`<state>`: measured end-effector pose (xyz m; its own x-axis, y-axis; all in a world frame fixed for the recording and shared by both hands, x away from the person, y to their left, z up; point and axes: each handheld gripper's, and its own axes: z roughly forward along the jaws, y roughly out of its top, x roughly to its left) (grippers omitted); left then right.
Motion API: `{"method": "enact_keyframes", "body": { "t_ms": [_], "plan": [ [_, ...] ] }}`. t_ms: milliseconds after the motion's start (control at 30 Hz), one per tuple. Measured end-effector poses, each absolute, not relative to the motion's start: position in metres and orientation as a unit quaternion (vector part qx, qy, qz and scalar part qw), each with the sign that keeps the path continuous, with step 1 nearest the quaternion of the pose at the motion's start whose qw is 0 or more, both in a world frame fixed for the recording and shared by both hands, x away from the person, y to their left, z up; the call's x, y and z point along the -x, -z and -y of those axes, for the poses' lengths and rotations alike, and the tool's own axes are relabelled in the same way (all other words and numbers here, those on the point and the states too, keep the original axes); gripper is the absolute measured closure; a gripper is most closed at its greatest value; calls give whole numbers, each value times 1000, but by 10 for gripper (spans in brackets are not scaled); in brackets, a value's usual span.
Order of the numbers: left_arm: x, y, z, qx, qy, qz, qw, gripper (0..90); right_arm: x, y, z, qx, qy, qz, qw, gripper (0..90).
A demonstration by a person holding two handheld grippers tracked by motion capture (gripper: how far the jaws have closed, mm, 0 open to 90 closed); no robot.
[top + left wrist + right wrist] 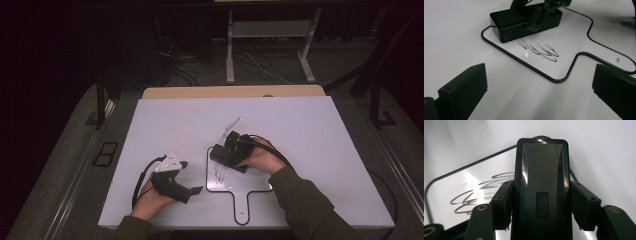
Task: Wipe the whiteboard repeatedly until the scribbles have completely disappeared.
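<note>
I have the right gripper [231,152] clamped on a black eraser block [541,187], one jaw pressed against each long side of it. In the right gripper view the block runs straight away from me between the jaws, with an embossed logo on its glossy top. It sits flat on the small whiteboard [260,184], at the board's far left corner as the high view shows it.

The whiteboard is my landmark: a white paddle-shaped board with a thin black border and a handle pointing toward the person's side of the table [310,125]. On the board, just beside the eraser on its near side, there are looping dark scribbles [539,48]. From the left gripper view the scribbles start right at the eraser's edge and spread out toward the board's middle.

My left gripper [192,177] is off the board, to its left, near the border but not touching it. Its jaws are spread wide with nothing between them, only bare table surface.

Beyond the board's far edge, a thin clear pen-like thing [231,125] lies on the table, close to the right gripper; I cannot tell exactly what it is. The person's right hand [262,159] rests over the board's right half, holding the gripper.
</note>
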<state>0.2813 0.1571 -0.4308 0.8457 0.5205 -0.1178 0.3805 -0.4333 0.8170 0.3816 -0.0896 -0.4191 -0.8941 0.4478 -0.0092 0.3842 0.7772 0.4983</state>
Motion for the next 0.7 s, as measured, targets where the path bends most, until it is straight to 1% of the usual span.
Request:
{"method": "enact_keyframes", "body": {
  "t_ms": [533, 700],
  "plan": [
    [-281, 431, -157, -845, -77, -266, 458, 0, -339, 418, 72, -149, -251, -955, 51, 389],
    [-281, 431, -157, -846, -78, -264, 457, 0, -335, 418, 70, -145, -250, -956, 52, 389]
  ]
}}
